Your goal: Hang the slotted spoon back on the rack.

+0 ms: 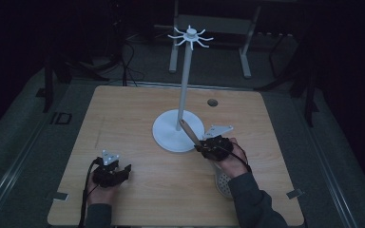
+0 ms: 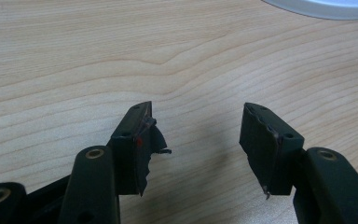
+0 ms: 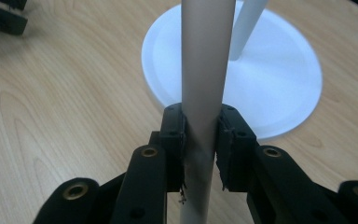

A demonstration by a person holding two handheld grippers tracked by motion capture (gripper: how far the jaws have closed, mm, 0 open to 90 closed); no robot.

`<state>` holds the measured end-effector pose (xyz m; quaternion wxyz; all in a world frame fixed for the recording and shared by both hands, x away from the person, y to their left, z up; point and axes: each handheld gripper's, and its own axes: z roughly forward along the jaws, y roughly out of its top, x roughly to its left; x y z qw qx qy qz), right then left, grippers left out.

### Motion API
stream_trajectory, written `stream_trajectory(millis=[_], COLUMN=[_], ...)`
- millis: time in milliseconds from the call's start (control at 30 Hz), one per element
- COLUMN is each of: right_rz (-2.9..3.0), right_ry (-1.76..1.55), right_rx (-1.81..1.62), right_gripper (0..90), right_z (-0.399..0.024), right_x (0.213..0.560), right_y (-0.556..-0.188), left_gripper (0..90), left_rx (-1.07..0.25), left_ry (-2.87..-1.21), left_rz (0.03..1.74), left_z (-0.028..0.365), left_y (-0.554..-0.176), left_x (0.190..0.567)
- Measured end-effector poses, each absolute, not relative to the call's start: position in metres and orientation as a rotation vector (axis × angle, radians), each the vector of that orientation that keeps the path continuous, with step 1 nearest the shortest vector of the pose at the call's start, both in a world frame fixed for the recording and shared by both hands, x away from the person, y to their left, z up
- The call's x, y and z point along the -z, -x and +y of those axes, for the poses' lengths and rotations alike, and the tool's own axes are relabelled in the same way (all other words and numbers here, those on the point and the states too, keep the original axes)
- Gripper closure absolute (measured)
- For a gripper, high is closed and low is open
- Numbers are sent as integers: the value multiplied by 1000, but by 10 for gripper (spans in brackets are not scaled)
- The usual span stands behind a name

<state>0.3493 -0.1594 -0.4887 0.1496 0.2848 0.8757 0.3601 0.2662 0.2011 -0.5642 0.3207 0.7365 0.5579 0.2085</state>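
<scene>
1. Here my right tool [image 1: 204, 145] is pinching a long-handled utensil: in the right gripper view its two jaws press on either side of the pale handle [image 3: 204, 70], which runs up and away from the tool.
2. In the high view the wooden handle points past the tool onto the white stand's round base [image 1: 167, 132], its tip near the foot of the pole [image 1: 184, 80].
3. The utensil's perforated head [image 1: 223, 183] lies behind the tool, under my right hand [image 1: 233, 159], low over the table [image 1: 147, 114].
4. My left tool [image 2: 196, 135] is spread wide with nothing between its jaws, just bare wood beneath; the stand's base sits well ahead of it.
5. Hooks crown the pole; nothing hangs there.
</scene>
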Motion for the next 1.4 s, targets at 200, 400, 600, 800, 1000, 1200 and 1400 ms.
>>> stream_trajectory(millis=[200, 400, 600, 800, 1000, 1200, 1400], right_rz=[2468, 2423, 2361, 2313, 2270, 2226, 2203], right_ry=[-827, -839, -852, -862, -875, -862, -834], right_rx=[-1074, -1117, -1168, -1217, -1258, -1305, -1344], right_gripper=[741, 741, 741, 741, 741, 741, 742], right_z=[-163, -166, -169, -175, -179, -181, -181], right_x=[482, 477, 470, 464, 460, 455, 449], right_y=[-349, -351, -352, -353, -355, -355, -355], left_gripper=[448, 448, 448, 448, 448, 448, 448], left_rx=[-549, -547, -543, -547, -549, -549, -550], left_ry=[-1941, -1935, -1936, -1934, -1934, -1928, -1932], left_rz=[1460, 1467, 1468, 1467, 1465, 1467, 1466], left_z=[201, 202, 200, 201, 201, 201, 201], left_y=[-266, -265, -265, -265, -265, -266, -265], left_x=[564, 564, 565, 565, 565, 565, 564])
